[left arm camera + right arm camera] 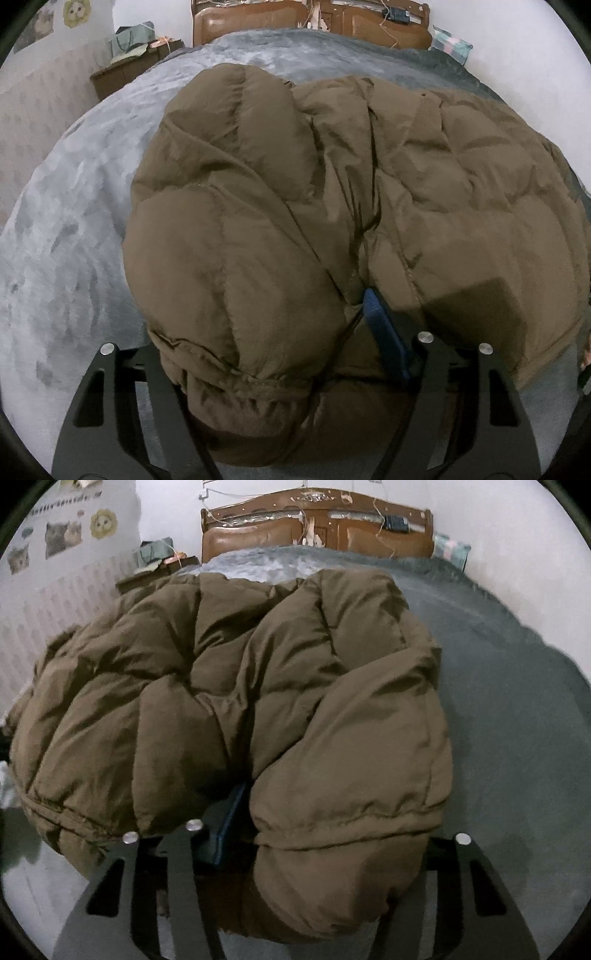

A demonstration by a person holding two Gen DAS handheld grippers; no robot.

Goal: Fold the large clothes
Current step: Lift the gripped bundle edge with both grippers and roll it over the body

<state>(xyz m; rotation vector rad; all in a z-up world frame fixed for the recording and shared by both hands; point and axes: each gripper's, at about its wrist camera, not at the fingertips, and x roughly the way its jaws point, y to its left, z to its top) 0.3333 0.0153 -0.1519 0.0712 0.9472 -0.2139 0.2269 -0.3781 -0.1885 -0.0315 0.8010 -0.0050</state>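
- Left wrist view: brown puffer jacket [332,206] lies bunched on the grey bedspread [74,221], near edge.
- Left gripper [280,354] clamps a padded fold.
- Right gripper [325,834] likewise grips a fold.
- Judgement: light, soft, springy, slippery shell; grasp at seams or hem.

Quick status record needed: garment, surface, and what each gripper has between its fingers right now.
garment: puffy brown quilted jacket, bunched, sleeves folded over the body
surface: grey fuzzy blanket on a bed with a brown wooden headboard
left gripper: closed on a padded jacket fold
right gripper: padded jacket fold fills the jaws
blue pad: pressed against fabric
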